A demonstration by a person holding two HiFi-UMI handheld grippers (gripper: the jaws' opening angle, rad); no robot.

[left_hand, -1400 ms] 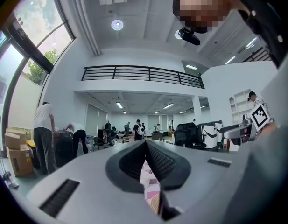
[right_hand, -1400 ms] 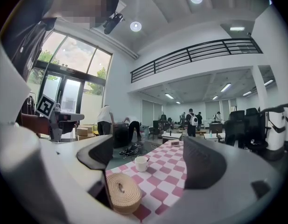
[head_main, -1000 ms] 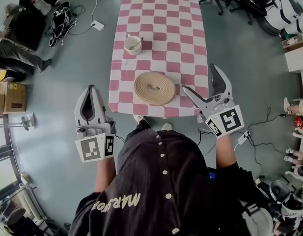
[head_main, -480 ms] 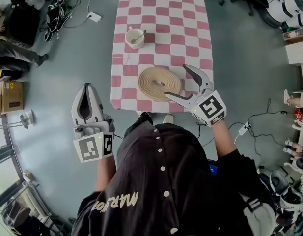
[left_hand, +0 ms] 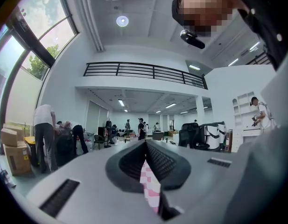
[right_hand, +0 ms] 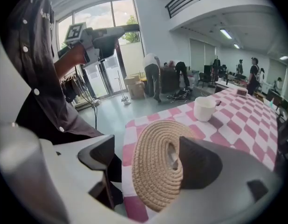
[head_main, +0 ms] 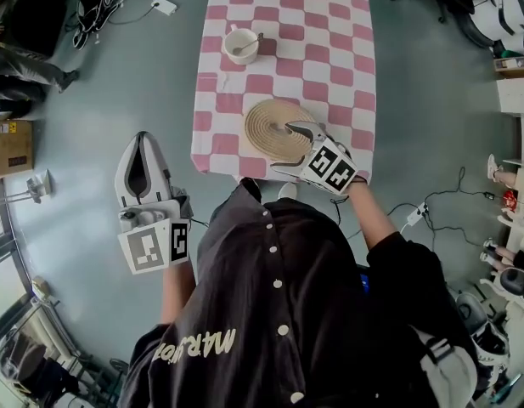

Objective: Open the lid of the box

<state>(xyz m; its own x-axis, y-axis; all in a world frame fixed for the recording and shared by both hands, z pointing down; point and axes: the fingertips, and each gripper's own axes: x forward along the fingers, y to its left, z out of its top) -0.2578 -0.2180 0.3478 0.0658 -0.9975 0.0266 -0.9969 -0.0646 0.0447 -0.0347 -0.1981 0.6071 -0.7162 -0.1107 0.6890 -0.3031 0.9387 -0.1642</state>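
Lid [head_main: 274, 128]: round, of coiled rope, and it lay flat and shut at the near end of the checked worktop [head_main: 329, 41], right by the edge!
Head view alone: it gave the whole layout, with the right claw [head_main: 283, 149] reaching in over the lid from the near side and the left claw [head_main: 144, 136] held off the worktop's left side, over the floor.
Right gripper view alone: it looked close along the lid [right_hand: 158, 171], where one jaw covered the middle of the coil and the other hung off the near rim.
Left gripper view alone: it looked out across the room, with only a sliver of checked cloth showing low between its jaws.
Right claw [right_hand: 148, 157]: it gaped wide and gripped nothing. Whether a jaw touched the rope could not be told.
Left claw [left_hand: 145, 143]: its tips were pressed together with nothing between them.
Cup [head_main: 241, 45]: white, and it stood farther up the worktop, well apart from the lid, with a spoon [head_main: 251, 44] leaning in it.
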